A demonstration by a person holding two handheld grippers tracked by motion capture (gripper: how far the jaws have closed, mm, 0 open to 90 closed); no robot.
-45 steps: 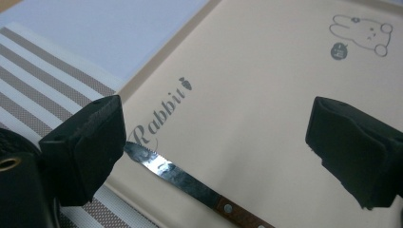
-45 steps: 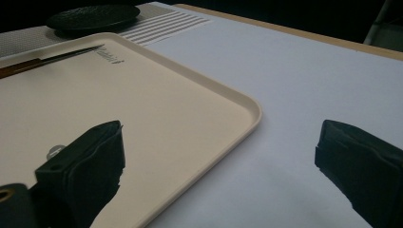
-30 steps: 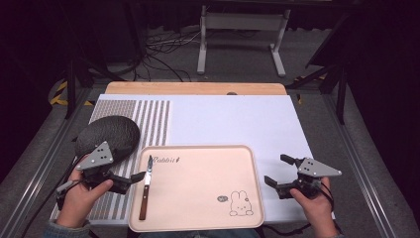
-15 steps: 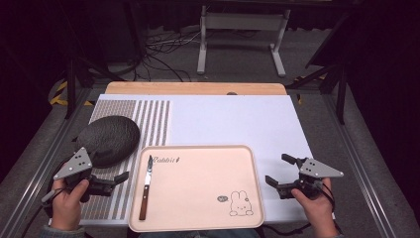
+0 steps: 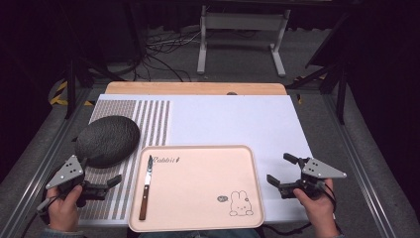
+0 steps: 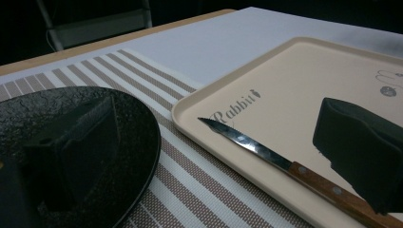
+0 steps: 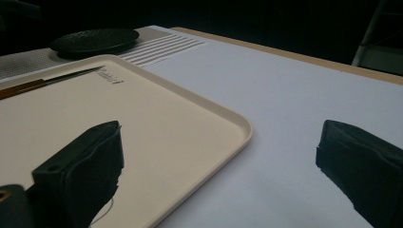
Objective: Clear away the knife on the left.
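A pale tray [image 5: 198, 188] printed with a rabbit sits at the near middle of the table [image 5: 237, 119], and the knife [image 5: 145, 188] lies along the tray's left edge, its long axis running from six o'clock to twelve o'clock: wooden handle toward the person, serrated blade pointing away. A dark round plate [image 5: 107, 140] rests on the striped mat [image 5: 148, 119] at about eleven o'clock from the knife. The left gripper [image 5: 112, 183] is the nearer one; it sits just off the tray's left rim, and the knife lies at roughly three o'clock from it, close by. In the left gripper view the knife [image 6: 290, 166] runs slantwise between the spread jaws, nearer the right jaw. The hand holds this gripper low and level, jaws wide apart and empty. The right gripper [image 5: 282, 171] waits well apart at the tray's right side, pointing toward nine o'clock, jaws likewise spread and holding nothing. Judging by this, the left hand seems best placed to take the handle.
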